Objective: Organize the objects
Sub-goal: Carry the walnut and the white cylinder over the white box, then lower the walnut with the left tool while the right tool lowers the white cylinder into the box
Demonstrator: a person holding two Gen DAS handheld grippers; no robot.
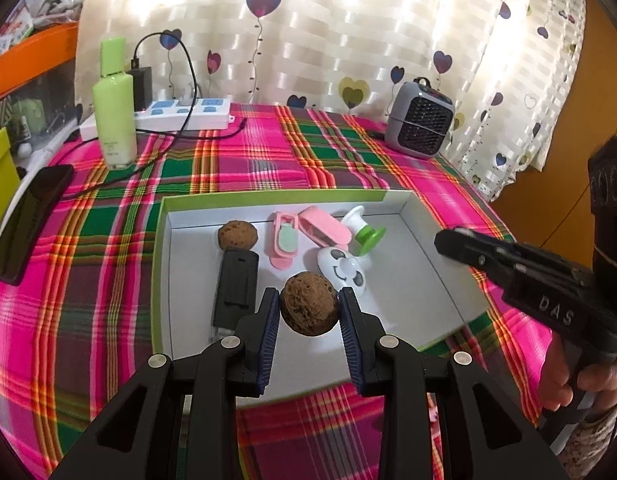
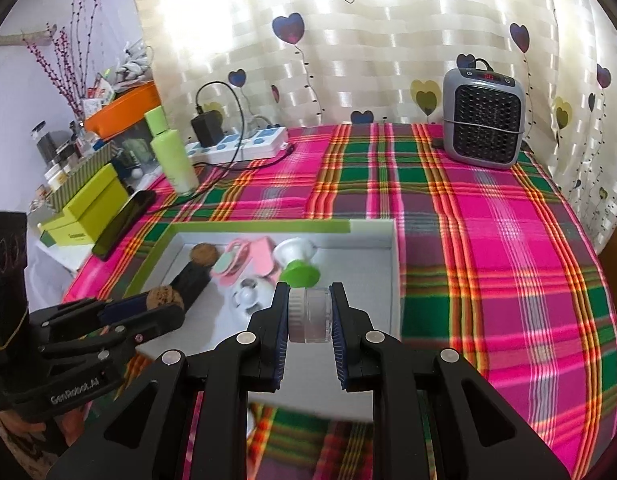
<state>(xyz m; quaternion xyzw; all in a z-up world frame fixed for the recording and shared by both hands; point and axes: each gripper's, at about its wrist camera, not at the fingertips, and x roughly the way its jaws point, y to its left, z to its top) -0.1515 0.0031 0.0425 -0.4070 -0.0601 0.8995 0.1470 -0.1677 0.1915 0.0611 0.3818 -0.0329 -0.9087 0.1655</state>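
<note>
Bright checked cloth point(image 2: 488, 240) covers the desk, and a white box point(image 1: 440, 272) sits on it. Over the box, the left hand-held gripper point(image 1: 308, 312) squeezes a brown walnut point(image 1: 308, 304). The right hand-held gripper point(image 2: 310, 316) squeezes a small clear jar point(image 2: 311, 315).

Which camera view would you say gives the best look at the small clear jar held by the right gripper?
The right wrist view: the clear jar sits centred between the right gripper pads, ribbed lid visible. The left wrist view shows that gripper only side-on, with the jar not discernible.
</note>
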